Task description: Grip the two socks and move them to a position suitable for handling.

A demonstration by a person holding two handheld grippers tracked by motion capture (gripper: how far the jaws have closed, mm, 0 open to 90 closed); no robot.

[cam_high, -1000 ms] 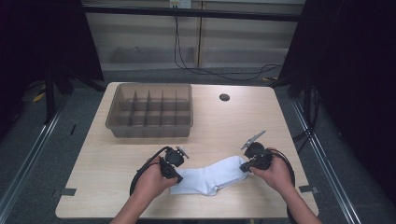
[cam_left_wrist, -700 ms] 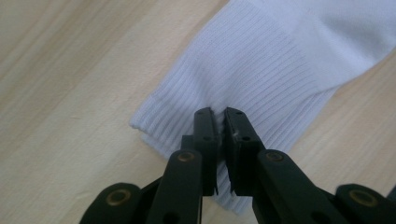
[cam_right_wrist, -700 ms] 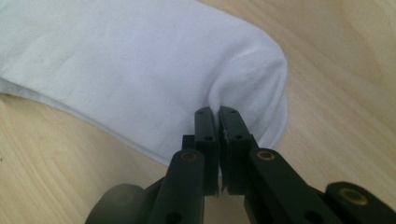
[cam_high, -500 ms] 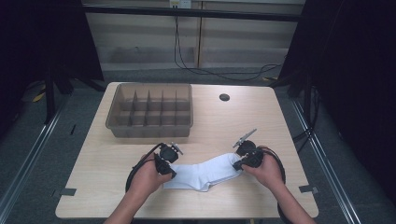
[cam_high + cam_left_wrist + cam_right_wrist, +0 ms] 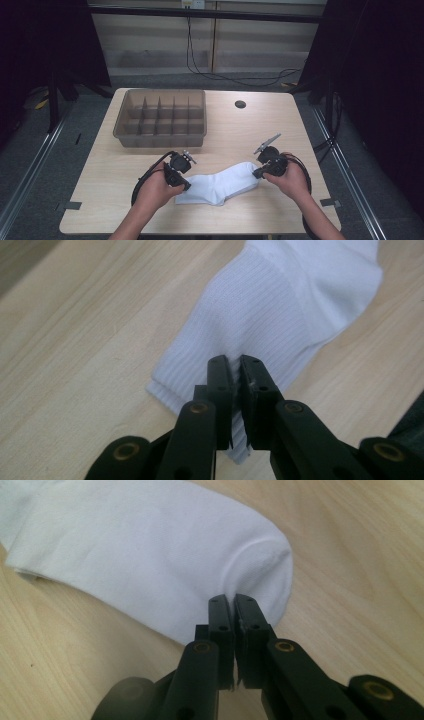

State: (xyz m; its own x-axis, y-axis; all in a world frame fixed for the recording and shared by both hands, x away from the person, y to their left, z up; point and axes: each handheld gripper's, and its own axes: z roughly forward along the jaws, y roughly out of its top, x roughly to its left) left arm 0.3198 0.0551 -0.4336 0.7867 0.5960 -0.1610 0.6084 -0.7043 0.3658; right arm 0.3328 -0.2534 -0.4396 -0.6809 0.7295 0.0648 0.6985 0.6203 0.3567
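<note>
A white sock [image 5: 220, 186] lies flat on the wooden table [image 5: 240, 135], near its front edge. My left gripper [image 5: 184, 183] is shut on the ribbed cuff end of the sock [image 5: 270, 310], with fabric pinched between its jaws [image 5: 235, 371]. The right gripper [image 5: 256, 175] is shut on the toe end of the sock [image 5: 150, 550], where the cloth puckers at its tips [image 5: 231, 605]. A hand holds each gripper from the near side.
A brown plastic tray [image 5: 162, 118] with several divided compartments stands at the back left of the table. A small dark round hole [image 5: 240, 104] sits at the back middle. Black cables loop from each gripper beside the hands.
Both hands have drawn the sock a little toward the far side and stretched it flatter; the left gripper sits slightly farther left than before.
</note>
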